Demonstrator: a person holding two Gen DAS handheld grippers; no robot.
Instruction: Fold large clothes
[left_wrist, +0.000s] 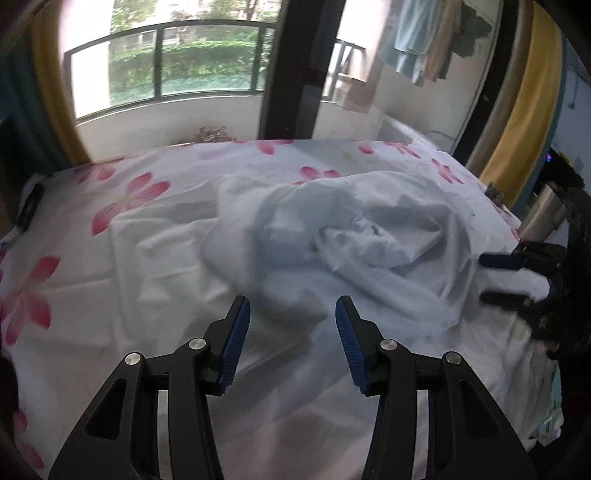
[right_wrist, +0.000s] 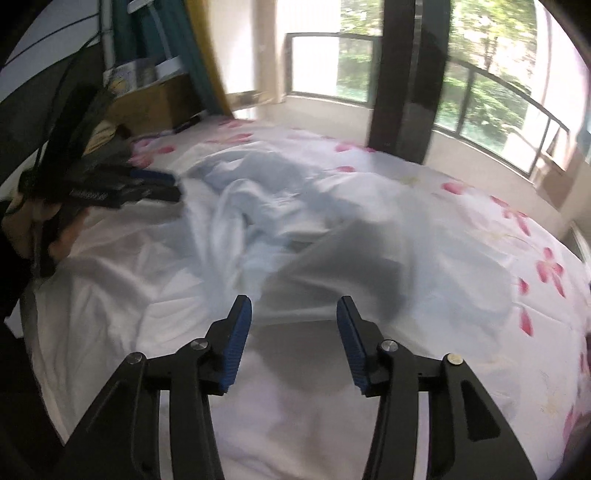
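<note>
Two claws, left claw (left_wrist: 292, 317) and right claw (right_wrist: 294, 316), gape empty above a crumpled pale-blue garment (left_wrist: 332, 236) on the pink-flowered bedsheet (left_wrist: 122, 206) beside windows (left_wrist: 162, 62).

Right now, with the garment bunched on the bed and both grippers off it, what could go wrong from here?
1. The pale blue garment lies crumpled, no hem or corner showing; a grab may catch stacked layers.
2. It rests on the wrinkled floral bedsheet; the open left gripper or right gripper could pinch the sheet too.
3. Both views are motion-blurred, so aiming may be off.

Both hand-held grippers — left (left_wrist: 292, 310), right (right_wrist: 294, 308) — agape
</note>
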